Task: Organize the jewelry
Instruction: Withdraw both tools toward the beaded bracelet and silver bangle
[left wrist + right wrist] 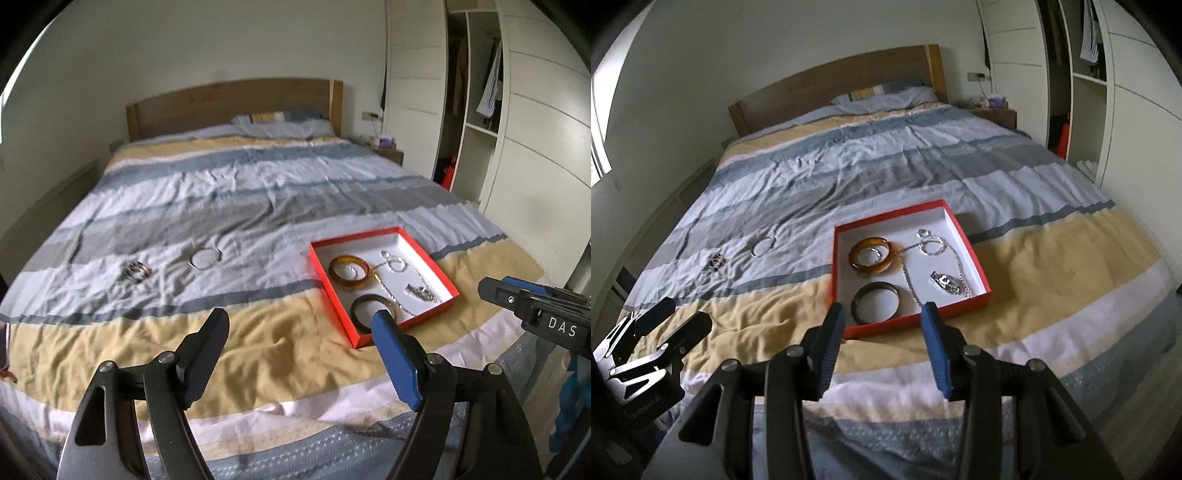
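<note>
Both grippers, left (301, 325) and right (882, 314), jaws apart, empty. Box (964, 236) just ahead; loose bangle (205, 258) beyond the left jaws: approach low, pinch its rim.

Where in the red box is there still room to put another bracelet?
The red box has bare white floor along its far edge, behind the amber bangle, and a smaller patch in the near right corner, beside the dark bangle. The middle and right are crowded with the silver chain and silver pendant.
</note>
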Available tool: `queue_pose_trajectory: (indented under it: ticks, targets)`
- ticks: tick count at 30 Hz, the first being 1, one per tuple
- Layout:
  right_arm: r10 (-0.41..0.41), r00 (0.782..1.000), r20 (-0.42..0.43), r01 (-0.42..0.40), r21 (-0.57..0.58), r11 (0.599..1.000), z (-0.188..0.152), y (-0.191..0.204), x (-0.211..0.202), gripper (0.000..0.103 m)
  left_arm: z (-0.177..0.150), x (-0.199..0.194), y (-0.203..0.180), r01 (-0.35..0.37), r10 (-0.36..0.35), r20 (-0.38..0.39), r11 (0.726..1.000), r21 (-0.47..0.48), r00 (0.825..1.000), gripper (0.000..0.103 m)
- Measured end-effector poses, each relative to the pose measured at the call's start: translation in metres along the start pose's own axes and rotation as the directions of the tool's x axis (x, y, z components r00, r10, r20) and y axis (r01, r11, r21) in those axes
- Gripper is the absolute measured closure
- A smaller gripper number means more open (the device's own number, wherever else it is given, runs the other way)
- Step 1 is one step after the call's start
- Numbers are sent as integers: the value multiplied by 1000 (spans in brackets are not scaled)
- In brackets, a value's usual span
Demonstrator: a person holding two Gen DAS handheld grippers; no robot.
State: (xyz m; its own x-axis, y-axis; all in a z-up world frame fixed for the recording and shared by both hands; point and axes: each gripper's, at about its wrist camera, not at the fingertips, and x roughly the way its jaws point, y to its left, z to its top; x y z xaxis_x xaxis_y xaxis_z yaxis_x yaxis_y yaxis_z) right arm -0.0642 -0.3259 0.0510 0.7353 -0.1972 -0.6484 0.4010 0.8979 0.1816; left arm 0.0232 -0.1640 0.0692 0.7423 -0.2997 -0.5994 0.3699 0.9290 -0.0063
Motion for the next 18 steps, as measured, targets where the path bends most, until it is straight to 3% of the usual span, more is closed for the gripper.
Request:
queue_pose_trajectory:
  ticks: [5,18]
  targets:
    - [11,999,52,-10,-9,1000,-3,8,-37,58,-2,-39,8,-38,40,57,999,-28,998,22]
    - [113,988,109,-110,-28,994,-25,21,-75,58,-29,-95,42,-163,167,36,982,-91,985,19]
